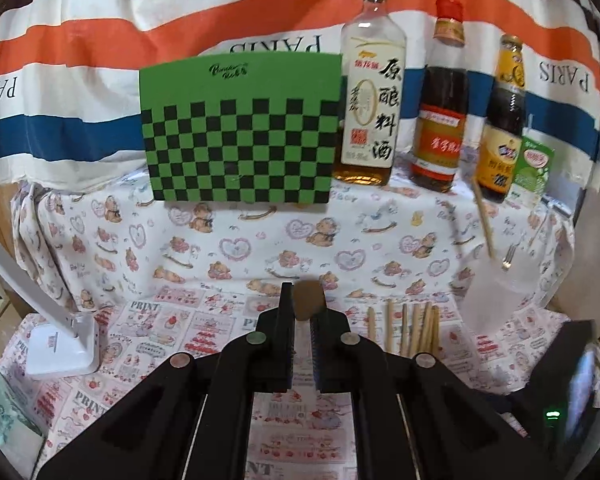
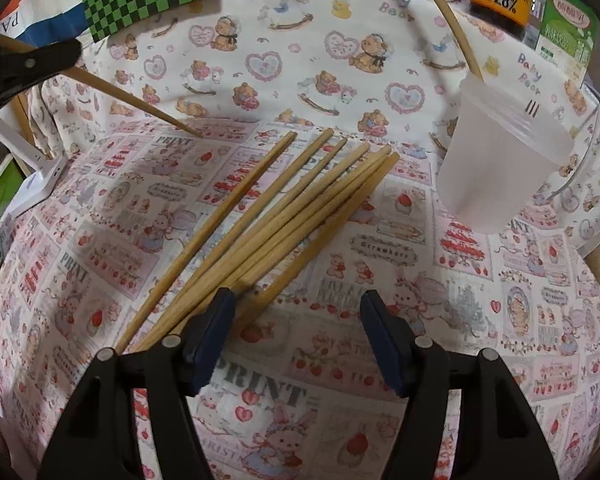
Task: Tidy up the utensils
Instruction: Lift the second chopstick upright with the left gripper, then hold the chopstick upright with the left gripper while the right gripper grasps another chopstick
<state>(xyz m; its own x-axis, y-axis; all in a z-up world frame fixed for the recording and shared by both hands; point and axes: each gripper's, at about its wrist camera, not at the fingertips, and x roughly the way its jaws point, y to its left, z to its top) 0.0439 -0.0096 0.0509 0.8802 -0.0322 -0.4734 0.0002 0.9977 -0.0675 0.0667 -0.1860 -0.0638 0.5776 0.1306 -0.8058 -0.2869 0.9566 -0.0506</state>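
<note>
Right wrist view looks down on a bundle of chopsticks (image 2: 268, 220) lying fanned on the patterned tablecloth (image 2: 380, 360), their thin ends nearest the camera. The right gripper (image 2: 296, 332) is spread wide with nothing between its jaws; its left finger sits right at the bundle's edge, probably lined up to take a stick. To the right stands a frosted plastic cup (image 2: 496, 168) with 1 chopstick and a fork leaning in it, which looks like the place the utensils go.

At the upper left of this view the left gripper (image 2: 32, 64) pinches 1 chopstick (image 2: 140, 100), pointing its tip down toward the cloth, seemingly held ready for the cup.

Left wrist view shows what the other cannot: the jaws pressed nearly together on that stick's butt end, plus 3 sauce bottles (image 1: 440, 100) and a green checkered board (image 1: 240, 128) along the back. From there the loose chopsticks appear only as short ends.
</note>
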